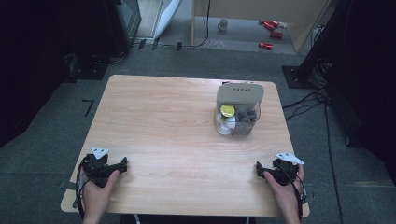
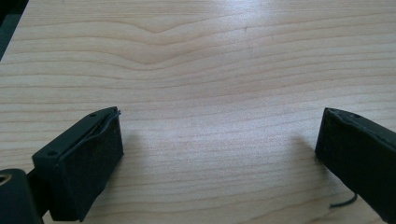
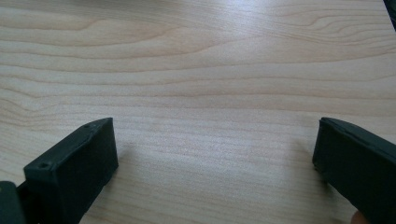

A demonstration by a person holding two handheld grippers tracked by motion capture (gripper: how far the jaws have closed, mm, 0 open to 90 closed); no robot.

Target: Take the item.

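1. Both of your tongs rest at the bottom of the high view: the left tongs (image 1: 125, 163) at lower left, the right tongs (image 1: 258, 167) at lower right, each on the near edge of the table (image 1: 163, 121).
2. Both are released. In the left gripper view the left tongs (image 2: 219, 140) stand with jaws wide apart over bare wood, and the right gripper view shows the right tongs (image 3: 215, 144) spread the same way, with nothing between them.
3. The thing nearest your reach is the clear container (image 1: 238, 109), right of centre in the high view, up the frame from your hands and well apart from both.
4. It lies up and slightly left of the right tongs, and far up and right of the left tongs, so your right hand (image 1: 285, 186) looks the nearer 1.
5. Its long axis seems to run up the frame, with a grey lid section (image 1: 240, 93) at the far end.
6. Inside, at the near end, you can see a jar with a yellow lid (image 1: 227, 110), something white below it, and dark items to the right that are too small to name.
7. My judgement: the coming move is a forward reach with the right tongs.
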